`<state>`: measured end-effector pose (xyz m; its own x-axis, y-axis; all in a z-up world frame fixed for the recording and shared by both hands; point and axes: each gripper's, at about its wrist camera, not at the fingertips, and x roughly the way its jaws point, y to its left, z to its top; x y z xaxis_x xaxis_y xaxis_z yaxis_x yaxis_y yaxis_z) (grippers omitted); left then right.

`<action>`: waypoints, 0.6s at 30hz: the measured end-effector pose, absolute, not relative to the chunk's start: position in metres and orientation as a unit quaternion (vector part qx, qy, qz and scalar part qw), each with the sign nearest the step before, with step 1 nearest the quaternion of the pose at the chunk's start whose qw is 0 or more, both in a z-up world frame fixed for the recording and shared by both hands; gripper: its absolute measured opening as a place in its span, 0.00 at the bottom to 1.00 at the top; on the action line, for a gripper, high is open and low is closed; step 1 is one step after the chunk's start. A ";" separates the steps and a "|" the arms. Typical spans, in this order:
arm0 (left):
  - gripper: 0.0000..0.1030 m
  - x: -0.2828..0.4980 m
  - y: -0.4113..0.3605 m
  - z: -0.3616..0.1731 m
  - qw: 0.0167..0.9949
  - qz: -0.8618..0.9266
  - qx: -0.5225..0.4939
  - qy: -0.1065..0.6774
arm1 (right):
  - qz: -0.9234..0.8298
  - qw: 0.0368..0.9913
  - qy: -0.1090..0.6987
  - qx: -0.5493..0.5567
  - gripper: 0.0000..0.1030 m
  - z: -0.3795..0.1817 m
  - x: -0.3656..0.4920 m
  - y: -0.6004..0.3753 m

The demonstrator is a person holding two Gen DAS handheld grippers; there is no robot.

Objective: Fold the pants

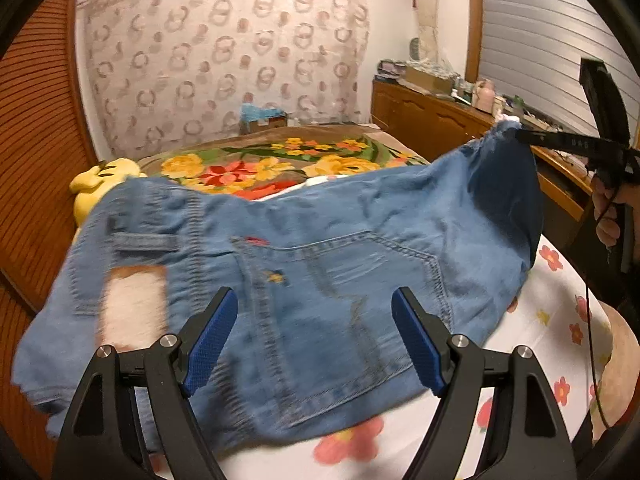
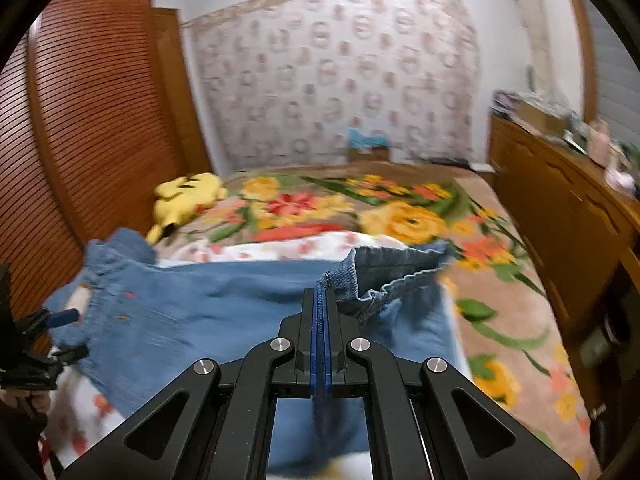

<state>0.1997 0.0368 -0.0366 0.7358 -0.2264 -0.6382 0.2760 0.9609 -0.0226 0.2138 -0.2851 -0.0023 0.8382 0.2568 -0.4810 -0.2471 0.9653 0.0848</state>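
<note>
Blue denim pants (image 1: 328, 264) lie across a bed, back pocket and waistband patch up. My left gripper (image 1: 314, 304) is open just above the pocket area, holding nothing. My right gripper (image 2: 320, 300) is shut on the hem end of the pants (image 2: 224, 304) and lifts it off the bed. In the left wrist view the right gripper (image 1: 520, 134) shows at the far right, pinching the raised denim corner. In the right wrist view the left gripper (image 2: 60, 320) shows at the left edge over the waistband.
The bed has a white floral sheet (image 1: 560, 320) and a bright flowered blanket (image 2: 400, 216) behind the pants. A yellow plush toy (image 2: 188, 196) lies at the left. A wooden wardrobe (image 2: 88, 120) stands left, a cluttered wooden dresser (image 2: 560, 200) right.
</note>
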 end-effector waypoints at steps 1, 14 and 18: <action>0.78 0.196 0.043 -0.034 0.932 -0.130 0.036 0.335 | 0.144 0.957 0.251 0.006 0.02 0.000 0.214 -0.274; 0.78 0.164 0.089 -0.030 0.942 -0.088 0.016 0.323 | 0.271 0.913 0.302 -0.036 0.02 -0.022 0.198 -0.168; 0.78 0.169 0.083 -0.036 0.940 -0.093 0.016 0.328 | 0.256 0.913 0.315 -0.034 0.04 -0.034 0.208 -0.181</action>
